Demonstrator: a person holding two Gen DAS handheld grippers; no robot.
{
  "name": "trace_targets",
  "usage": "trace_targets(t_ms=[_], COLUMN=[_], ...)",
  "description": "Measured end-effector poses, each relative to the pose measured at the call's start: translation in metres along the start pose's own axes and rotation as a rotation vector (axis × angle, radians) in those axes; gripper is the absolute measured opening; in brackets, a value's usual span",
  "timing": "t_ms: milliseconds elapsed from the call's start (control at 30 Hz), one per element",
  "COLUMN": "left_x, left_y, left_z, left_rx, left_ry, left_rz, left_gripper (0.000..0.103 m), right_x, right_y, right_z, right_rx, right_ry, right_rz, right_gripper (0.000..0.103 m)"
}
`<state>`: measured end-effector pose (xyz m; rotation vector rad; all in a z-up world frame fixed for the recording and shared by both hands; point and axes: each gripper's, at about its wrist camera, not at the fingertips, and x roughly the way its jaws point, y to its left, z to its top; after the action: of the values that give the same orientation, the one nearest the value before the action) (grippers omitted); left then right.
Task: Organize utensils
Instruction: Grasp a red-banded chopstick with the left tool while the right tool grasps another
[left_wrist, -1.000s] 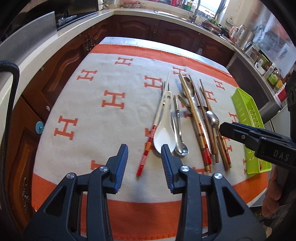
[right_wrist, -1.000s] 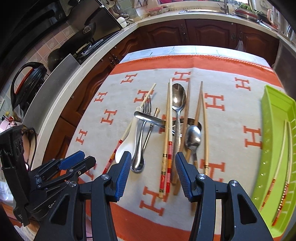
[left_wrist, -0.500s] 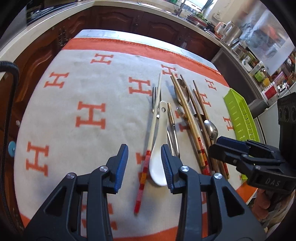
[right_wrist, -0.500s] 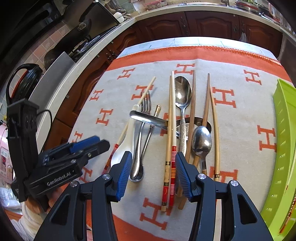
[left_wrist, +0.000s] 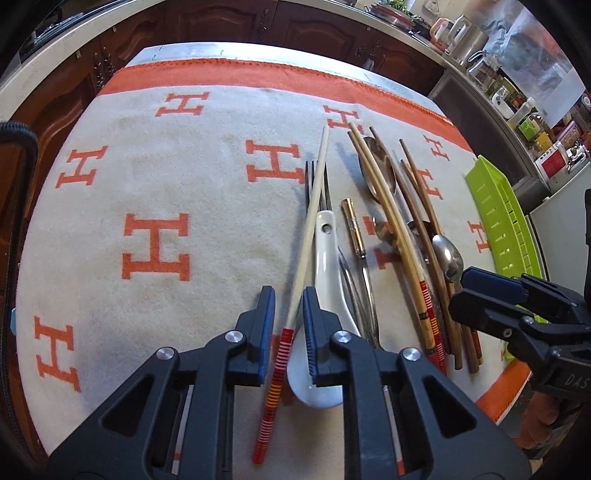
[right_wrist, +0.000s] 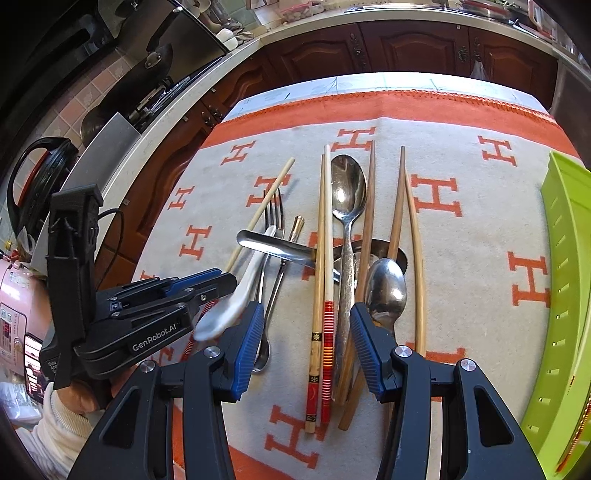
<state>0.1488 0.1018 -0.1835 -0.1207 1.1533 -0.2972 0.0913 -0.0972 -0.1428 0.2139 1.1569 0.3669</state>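
- On the cream cloth with orange H letters and an orange border (left_wrist: 155, 177), a jumble of utensils lies in rough lengthwise rows.
- The left gripper (left_wrist: 289, 332) points steeply down at the pale chopstick with a red-and-yellow striped end (left_wrist: 309, 236); its jaws have just been closing, and the stick runs between the blue pads with a sliver of gap visible on either side, so it is not yet clamped.
- Just right of that stick, touching it, lies the white ceramic soup spoon (left_wrist: 327, 266), its bowl partly under the left gripper's right finger.
- A steel fork (right_wrist: 274, 218) lies under the spoon's handle.
- The right gripper (right_wrist: 306, 343) hangs unclenched, jaws parted and holding nothing, over a pair of bamboo chopsticks with red decorated ends (right_wrist: 322, 295).
- Beside these lie a large steel spoon (right_wrist: 347, 195), a smaller steel spoon (right_wrist: 386, 288) and several brown wooden chopsticks (right_wrist: 399, 199), overlapping one another.
- At the cloth's right edge stands the lime-green slotted plastic tray (right_wrist: 561, 258), well apart from the pile.
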Motion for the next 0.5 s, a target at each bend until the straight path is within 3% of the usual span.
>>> trace_targets(t_ms=[167,333,500], left_x=[0.004,0.006,-0.001], left_y=[-0.002,-0.008,0.001], left_z=[0.004,0.005,0.000], left_rx=[0.005,0.019,-0.045], left_ry=[-0.008,-0.022,-0.030], left_rz=[0.018,0.050,0.053], left_gripper=[0.013,0.004,0.004], right_x=[0.000,0.006,0.018], right_y=[-0.006,-0.007,-0.005], right_z=[0.000,0.003,0.011], right_rx=[0.014,0.004,-0.026], right_ry=[-0.005,-0.001,0.006], right_rz=[-0.014,-0.012,-0.031], right_gripper=[0.050,0.032,0.021])
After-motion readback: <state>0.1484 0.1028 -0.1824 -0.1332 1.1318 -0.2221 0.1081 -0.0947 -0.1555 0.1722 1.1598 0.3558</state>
